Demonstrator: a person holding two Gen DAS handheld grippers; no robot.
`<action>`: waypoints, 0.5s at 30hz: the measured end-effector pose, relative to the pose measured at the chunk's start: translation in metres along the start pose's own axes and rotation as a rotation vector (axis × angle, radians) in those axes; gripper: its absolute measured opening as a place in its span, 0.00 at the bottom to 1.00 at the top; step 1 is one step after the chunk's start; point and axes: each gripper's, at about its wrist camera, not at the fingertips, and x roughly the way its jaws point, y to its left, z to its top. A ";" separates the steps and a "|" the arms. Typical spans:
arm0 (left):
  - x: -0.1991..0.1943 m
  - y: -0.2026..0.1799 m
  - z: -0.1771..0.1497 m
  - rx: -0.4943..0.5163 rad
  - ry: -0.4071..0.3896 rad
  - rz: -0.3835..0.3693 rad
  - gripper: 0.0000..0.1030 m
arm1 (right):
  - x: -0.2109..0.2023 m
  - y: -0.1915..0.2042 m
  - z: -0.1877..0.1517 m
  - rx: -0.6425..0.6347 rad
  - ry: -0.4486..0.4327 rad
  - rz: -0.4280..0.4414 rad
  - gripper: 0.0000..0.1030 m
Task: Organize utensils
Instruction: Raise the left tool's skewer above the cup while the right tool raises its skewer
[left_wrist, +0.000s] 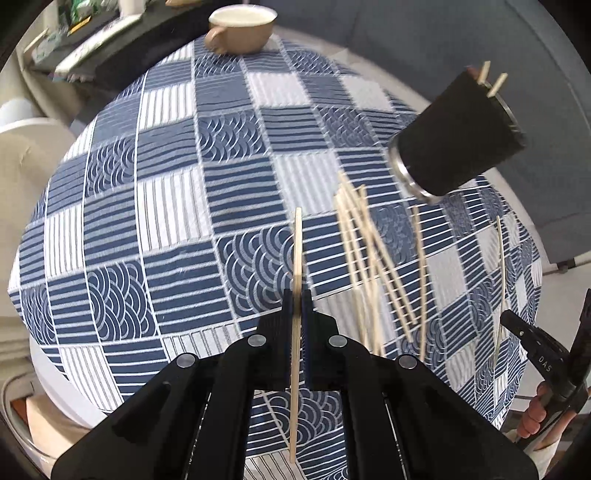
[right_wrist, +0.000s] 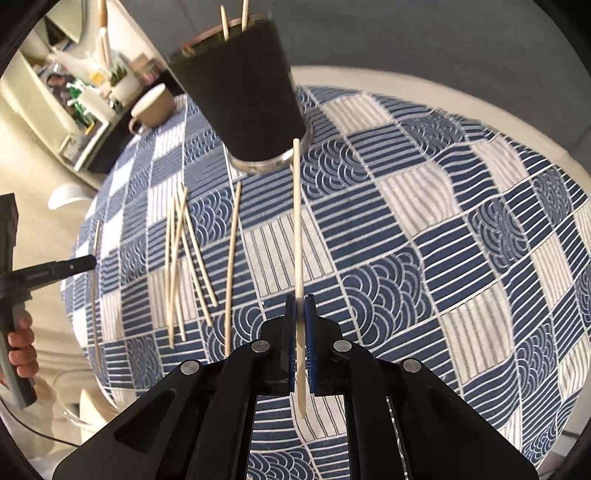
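Note:
Several wooden skewers (left_wrist: 373, 251) lie loose on the patterned tablecloth; they also show in the right wrist view (right_wrist: 184, 254). A black cup (left_wrist: 458, 136) stands beyond them with two sticks (left_wrist: 489, 79) poking out of it; it also shows in the right wrist view (right_wrist: 243, 88). My left gripper (left_wrist: 296, 299) is shut on one skewer (left_wrist: 297, 251), held above the cloth. My right gripper (right_wrist: 300, 306) is shut on another skewer (right_wrist: 297, 221), whose tip reaches the cup's base. The right gripper shows in the left view (left_wrist: 517, 325), and the left gripper in the right view (right_wrist: 79, 264).
A brown mug (left_wrist: 242, 29) stands at the table's far edge, also in the right wrist view (right_wrist: 151, 107). The round table (left_wrist: 147, 184) has a blue and white cloth. A grey sofa (left_wrist: 535, 55) lies behind it, and shelves with clutter (right_wrist: 85, 103) to the left.

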 end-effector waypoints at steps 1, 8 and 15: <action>-0.004 -0.005 0.003 0.008 -0.006 0.009 0.04 | -0.006 0.000 0.001 0.000 -0.013 0.008 0.04; -0.035 -0.043 0.030 0.079 -0.099 0.010 0.04 | -0.052 0.010 0.026 -0.012 -0.143 0.084 0.05; -0.083 -0.078 0.057 0.201 -0.239 0.055 0.04 | -0.106 0.041 0.054 -0.079 -0.307 0.069 0.04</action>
